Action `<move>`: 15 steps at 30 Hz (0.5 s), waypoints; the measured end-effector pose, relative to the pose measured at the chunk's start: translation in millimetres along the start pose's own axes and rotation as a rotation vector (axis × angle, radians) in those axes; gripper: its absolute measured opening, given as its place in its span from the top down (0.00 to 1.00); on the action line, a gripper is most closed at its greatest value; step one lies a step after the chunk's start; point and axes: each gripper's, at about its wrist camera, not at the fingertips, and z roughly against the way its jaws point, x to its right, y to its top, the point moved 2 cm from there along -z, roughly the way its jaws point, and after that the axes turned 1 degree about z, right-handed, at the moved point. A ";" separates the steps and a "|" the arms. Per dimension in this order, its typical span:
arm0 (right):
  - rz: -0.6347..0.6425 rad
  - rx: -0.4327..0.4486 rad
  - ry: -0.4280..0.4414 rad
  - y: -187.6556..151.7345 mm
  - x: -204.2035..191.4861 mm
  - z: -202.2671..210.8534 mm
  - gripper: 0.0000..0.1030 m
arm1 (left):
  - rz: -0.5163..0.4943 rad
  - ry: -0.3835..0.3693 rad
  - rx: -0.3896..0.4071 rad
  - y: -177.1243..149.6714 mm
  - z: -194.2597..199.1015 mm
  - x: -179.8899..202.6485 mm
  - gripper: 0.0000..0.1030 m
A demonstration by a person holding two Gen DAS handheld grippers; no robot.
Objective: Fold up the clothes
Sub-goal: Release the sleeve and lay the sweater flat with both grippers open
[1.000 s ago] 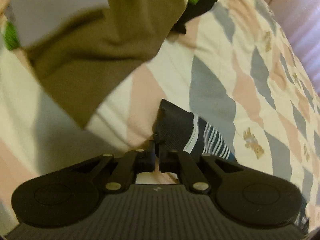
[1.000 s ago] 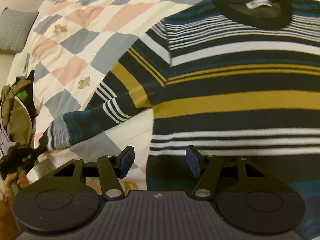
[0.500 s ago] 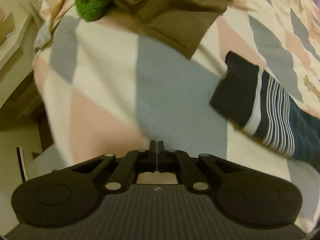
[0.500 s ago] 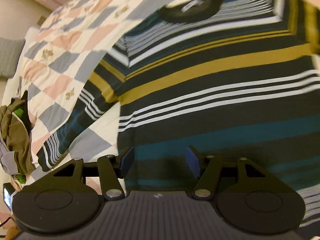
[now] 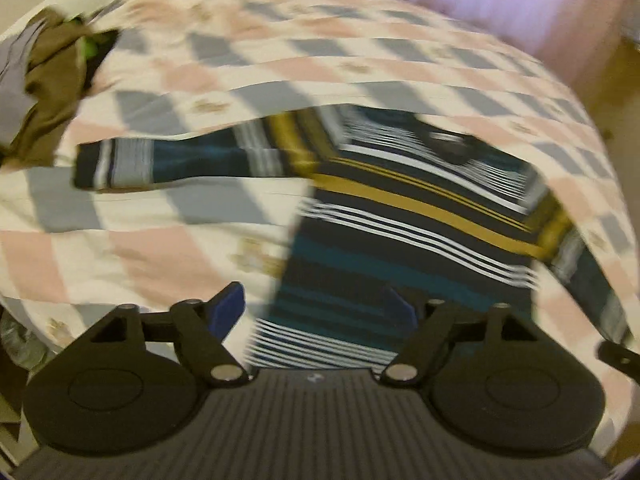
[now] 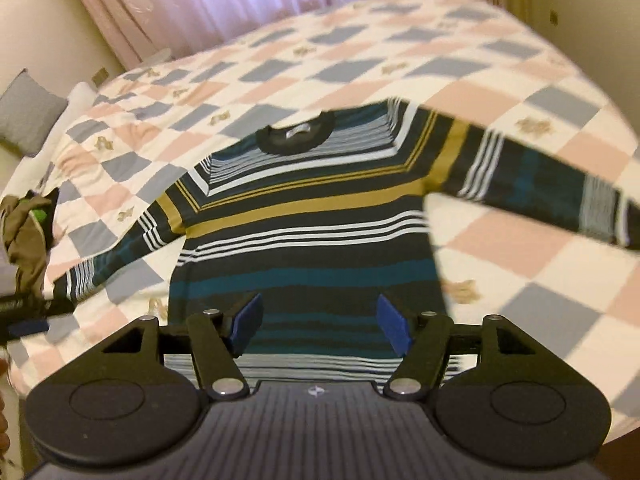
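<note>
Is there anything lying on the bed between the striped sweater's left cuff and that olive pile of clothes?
Nothing but bare checkered quilt. The left wrist view shows the sweater cuff apart from the olive pile.

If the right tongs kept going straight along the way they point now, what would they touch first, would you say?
Most likely the striped sweater: the right tongs are open and aimed at its lower body, spread flat on the checked quilt. Nothing shows between them, though the depth is hard to judge.
</note>
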 end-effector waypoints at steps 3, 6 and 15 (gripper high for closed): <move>0.041 0.016 0.000 -14.5 11.7 31.7 0.18 | -0.042 -0.001 0.044 -27.2 33.4 44.9 0.16; 0.074 0.011 0.014 -28.8 17.3 56.1 0.15 | -0.064 0.012 0.072 -53.4 63.3 76.9 0.09; 0.141 -0.011 0.012 -57.7 11.5 104.7 0.08 | -0.086 0.075 0.132 -108.6 134.9 101.9 0.01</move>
